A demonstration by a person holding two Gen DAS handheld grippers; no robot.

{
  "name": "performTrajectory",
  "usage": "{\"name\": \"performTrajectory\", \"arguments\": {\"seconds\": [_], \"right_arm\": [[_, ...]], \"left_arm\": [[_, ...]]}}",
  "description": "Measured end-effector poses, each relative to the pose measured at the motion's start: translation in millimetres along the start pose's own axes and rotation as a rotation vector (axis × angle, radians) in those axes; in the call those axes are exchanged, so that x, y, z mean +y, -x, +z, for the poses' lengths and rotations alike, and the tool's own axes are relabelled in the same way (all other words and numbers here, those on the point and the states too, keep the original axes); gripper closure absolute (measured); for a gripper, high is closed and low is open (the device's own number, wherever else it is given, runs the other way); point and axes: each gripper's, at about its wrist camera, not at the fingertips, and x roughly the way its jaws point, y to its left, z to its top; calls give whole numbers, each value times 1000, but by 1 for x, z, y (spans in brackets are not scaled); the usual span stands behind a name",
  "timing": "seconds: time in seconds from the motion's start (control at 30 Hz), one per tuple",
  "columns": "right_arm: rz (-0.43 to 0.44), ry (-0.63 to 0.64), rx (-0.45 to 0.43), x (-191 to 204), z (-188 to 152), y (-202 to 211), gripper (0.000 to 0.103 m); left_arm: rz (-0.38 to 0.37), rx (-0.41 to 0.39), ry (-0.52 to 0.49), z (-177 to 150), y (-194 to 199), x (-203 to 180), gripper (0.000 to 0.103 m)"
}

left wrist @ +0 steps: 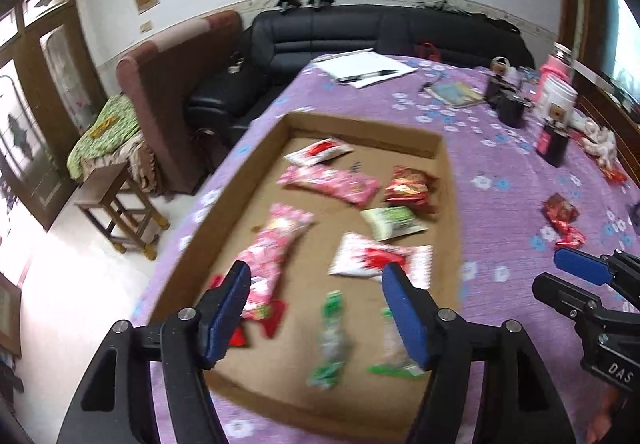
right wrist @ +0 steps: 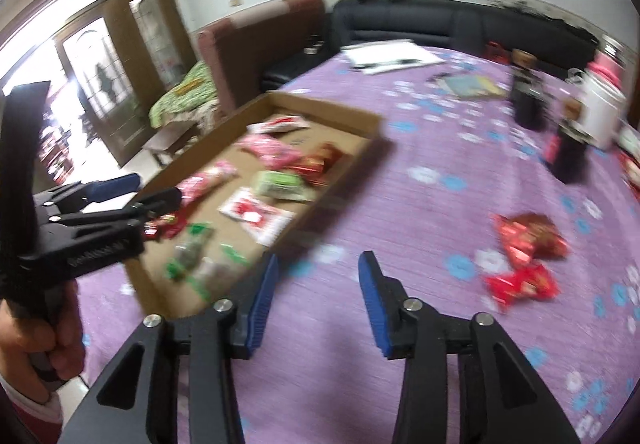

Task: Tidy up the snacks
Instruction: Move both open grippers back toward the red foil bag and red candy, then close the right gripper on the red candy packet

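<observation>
Most snacks sit in my tray (left wrist: 256, 160); two red packets (right wrist: 524, 256) left on the table (right wrist: 400, 204); both tongs (left wrist: 316, 308) (right wrist: 318, 284) spread, empty.

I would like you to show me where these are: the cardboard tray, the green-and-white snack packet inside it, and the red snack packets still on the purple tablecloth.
cardboard tray (left wrist: 256, 172), left wrist view, left wall.
green-and-white snack packet (left wrist: 394, 222), left wrist view, middle.
red snack packets (right wrist: 528, 236), right wrist view, upper packet's middle.
</observation>
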Motion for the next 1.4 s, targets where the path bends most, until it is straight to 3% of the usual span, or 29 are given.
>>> {"name": "performTrajectory", "arguments": {"seconds": [0.3, 0.5, 0.6, 0.73, 0.83, 0.93, 1.03, 1.07, 1.1, 1.13, 1.17, 1.4], "right_arm": [[-116, -114, -9, -90, -20, 28, 55], [-137, -135, 2, -117, -24, 26, 55], [-129, -136, 14, -119, -24, 18, 54], [-126, -127, 26, -114, -21, 3, 39], [-135, -117, 22, -108, -17, -5, 38], [-174, -102, 27, -101, -12, -14, 28], [-215, -80, 33, -97, -9, -22, 28], [-227, -74, 42, -97, -9, -24, 28], [-239, -69, 52, -98, -10, -26, 35], [-248, -69, 61, -100, -12, -28, 56], [-248, -77, 74, -104, -14, -29, 61], [-255, -136, 55, -132, -22, -9, 66]], "left_arm": [[-90, -24, -139, 17, 5, -89, 26], [-123, -20, -239, 26, -6, -147, 26], [-121, -23, -243, 32, -9, -156, 26], [-112, -24, -220, 41, -13, -154, 23], [-106, -13, -206, 45, -21, -149, 22], [-104, -7, -201, 49, -27, -148, 22], [-109, 4, -224, 53, -34, -155, 22], [-107, 9, -240, 54, -37, -159, 22], [-107, 11, -253, 55, -39, -162, 22], [-109, 12, -270, 56, -41, -167, 22], [-113, 14, -282, 56, -43, -170, 22], [-142, 34, -369, 60, -58, -200, 22]]}}
